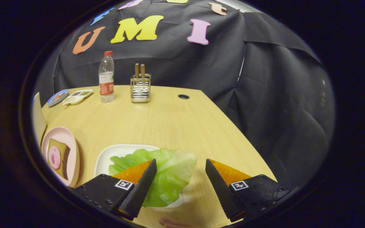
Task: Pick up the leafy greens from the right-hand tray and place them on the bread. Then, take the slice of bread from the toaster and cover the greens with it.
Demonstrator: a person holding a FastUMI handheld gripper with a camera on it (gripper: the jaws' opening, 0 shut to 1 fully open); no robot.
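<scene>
The leafy greens (166,172) lie on a white tray (112,153) on the wooden table, partly under my left finger and reaching into the gap between the two fingers. My gripper (181,164) is open, its fingers wide apart just above the tray's right end, and nothing is held. To the left of the tray a pink plate (73,148) carries a slice of bread (59,158) topped with a round pink slice of ham. A pale object (37,117) stands just behind the pink plate; I cannot tell what it is.
At the table's far side stand a water bottle (106,77) with a red cap and a wire holder (140,87) with two wooden handles. A small blue plate (57,97) and a white compartment tray (78,96) lie far left. The table's right edge (233,125) runs close by.
</scene>
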